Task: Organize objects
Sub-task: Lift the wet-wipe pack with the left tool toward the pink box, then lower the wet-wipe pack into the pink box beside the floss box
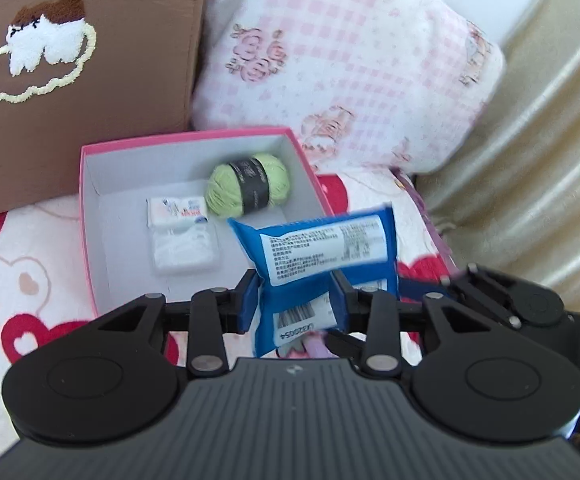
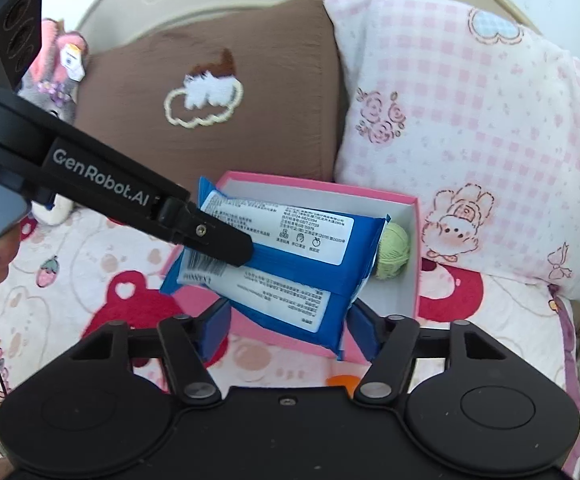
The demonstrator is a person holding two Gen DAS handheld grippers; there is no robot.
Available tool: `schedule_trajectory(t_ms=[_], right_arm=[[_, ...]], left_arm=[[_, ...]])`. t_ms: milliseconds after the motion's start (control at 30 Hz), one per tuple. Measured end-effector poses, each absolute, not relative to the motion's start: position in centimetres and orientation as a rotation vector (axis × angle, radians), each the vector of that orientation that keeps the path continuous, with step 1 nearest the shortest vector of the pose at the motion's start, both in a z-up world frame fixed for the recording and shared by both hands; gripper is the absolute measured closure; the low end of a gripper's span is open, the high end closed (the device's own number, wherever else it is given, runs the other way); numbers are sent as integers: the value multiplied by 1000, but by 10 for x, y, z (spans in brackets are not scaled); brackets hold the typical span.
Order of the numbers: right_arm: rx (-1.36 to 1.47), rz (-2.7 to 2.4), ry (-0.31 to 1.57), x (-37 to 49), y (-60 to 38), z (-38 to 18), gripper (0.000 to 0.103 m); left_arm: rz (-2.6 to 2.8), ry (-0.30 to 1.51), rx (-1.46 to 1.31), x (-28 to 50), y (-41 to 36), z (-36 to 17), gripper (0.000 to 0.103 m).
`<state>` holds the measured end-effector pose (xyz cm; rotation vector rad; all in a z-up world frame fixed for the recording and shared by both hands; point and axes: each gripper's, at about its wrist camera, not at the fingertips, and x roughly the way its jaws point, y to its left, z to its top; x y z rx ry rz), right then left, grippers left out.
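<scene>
The left wrist view showed the left gripper nearly closed, its blue pads pressing both sides of a blue packet near the packet's lower end, just below the middle of the frame. The packet stood over the near right corner of a pink box, whose grey floor held a green ball of yarn with a dark band and a small white packet beside it. A brown cushion filled the upper left and a pink checked pillow the upper right, both behind the box on a bedspread with red hearts. In the right wrist view the right gripper stood partly open around the packet's lower end; whether its pads touched the packet could not be told. The left gripper reached in from the left edge and clamped the packet's left end.
</scene>
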<state>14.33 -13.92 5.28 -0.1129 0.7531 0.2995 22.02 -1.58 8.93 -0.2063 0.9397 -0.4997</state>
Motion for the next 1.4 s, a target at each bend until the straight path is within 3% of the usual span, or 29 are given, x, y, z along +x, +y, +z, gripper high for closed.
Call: schedule_trajectory(t_ms=[300, 767, 1400], right_arm=[[-110, 254, 805, 185, -148, 36, 56], [-328, 271, 882, 261, -142, -28, 56], [-574, 196, 941, 280, -132, -53, 59]], left_arm=[[-504, 951, -315, 276, -17, 55, 67], [-452, 1017, -359, 327, -22, -22, 68], [-448, 1096, -437, 358, -43, -73, 69]])
